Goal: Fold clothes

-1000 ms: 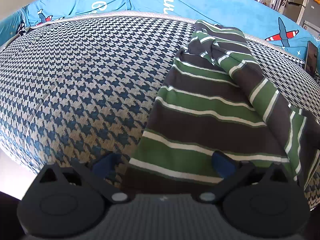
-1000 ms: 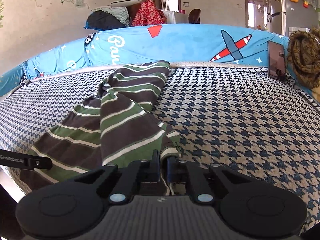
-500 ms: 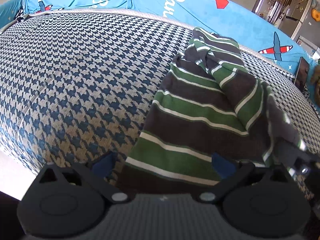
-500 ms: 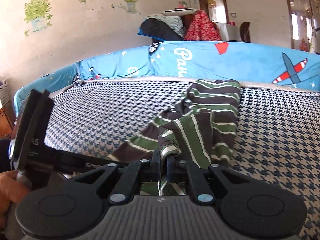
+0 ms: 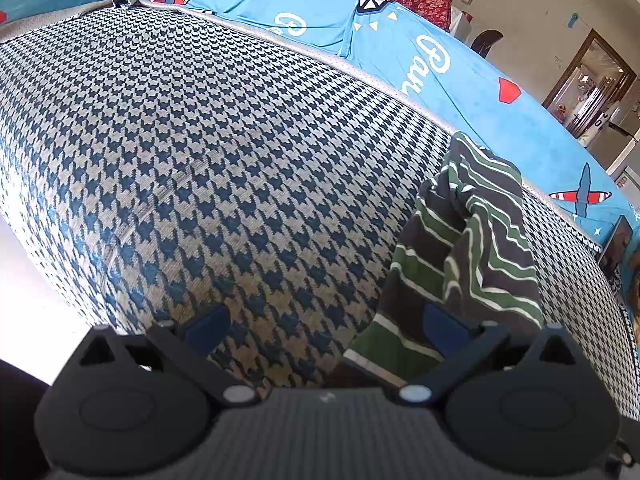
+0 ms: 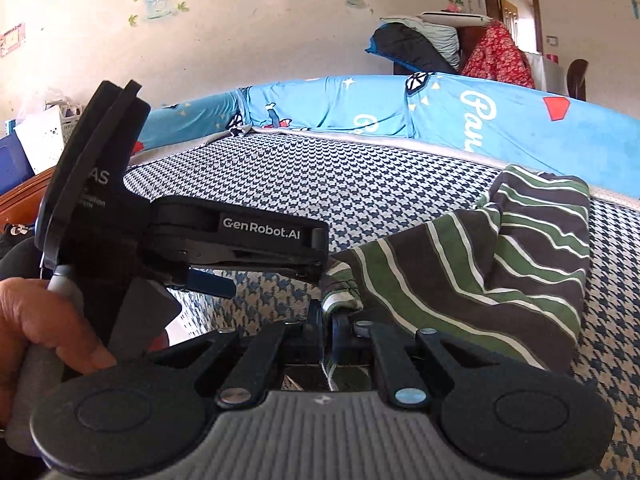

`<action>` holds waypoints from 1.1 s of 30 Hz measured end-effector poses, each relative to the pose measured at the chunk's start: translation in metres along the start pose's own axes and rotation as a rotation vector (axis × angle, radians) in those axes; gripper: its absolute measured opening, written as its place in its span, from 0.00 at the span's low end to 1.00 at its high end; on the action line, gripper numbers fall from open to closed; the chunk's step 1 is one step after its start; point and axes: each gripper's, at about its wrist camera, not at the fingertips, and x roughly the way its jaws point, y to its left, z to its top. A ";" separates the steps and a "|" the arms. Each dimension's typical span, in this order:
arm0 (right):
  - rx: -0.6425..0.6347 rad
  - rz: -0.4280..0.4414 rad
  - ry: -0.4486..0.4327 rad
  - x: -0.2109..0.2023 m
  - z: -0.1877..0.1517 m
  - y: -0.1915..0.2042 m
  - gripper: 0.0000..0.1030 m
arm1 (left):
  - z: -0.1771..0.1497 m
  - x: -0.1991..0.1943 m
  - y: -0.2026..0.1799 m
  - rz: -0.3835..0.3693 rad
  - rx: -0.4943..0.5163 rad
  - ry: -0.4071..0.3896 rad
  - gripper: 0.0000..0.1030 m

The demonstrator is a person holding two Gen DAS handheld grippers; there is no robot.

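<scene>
Right gripper (image 6: 326, 322) pinched tight on a striped shirt (image 6: 480, 268) hem, cloth trailing ahead and to its right. Left gripper (image 5: 320, 328) spread wide, nothing between its pads, shirt edge at its right finger (image 5: 444, 326). Underneath, a houndstooth bed cover (image 5: 200, 140); beyond, a blue bumper (image 6: 400, 108), then a decal-dotted wall (image 6: 240, 20) and a doorway (image 6: 512, 12).
</scene>
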 end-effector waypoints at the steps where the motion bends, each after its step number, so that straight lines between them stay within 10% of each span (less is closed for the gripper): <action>1: -0.013 0.001 0.011 0.004 -0.002 0.003 0.06 | 0.000 0.000 0.001 0.006 0.000 0.000 1.00; 21: -0.107 0.133 0.167 0.021 -0.040 0.023 0.11 | -0.002 0.003 -0.006 0.052 0.030 -0.009 1.00; 33: -0.032 -0.080 0.102 -0.024 -0.038 -0.020 0.12 | -0.004 0.010 -0.021 0.044 0.061 0.000 1.00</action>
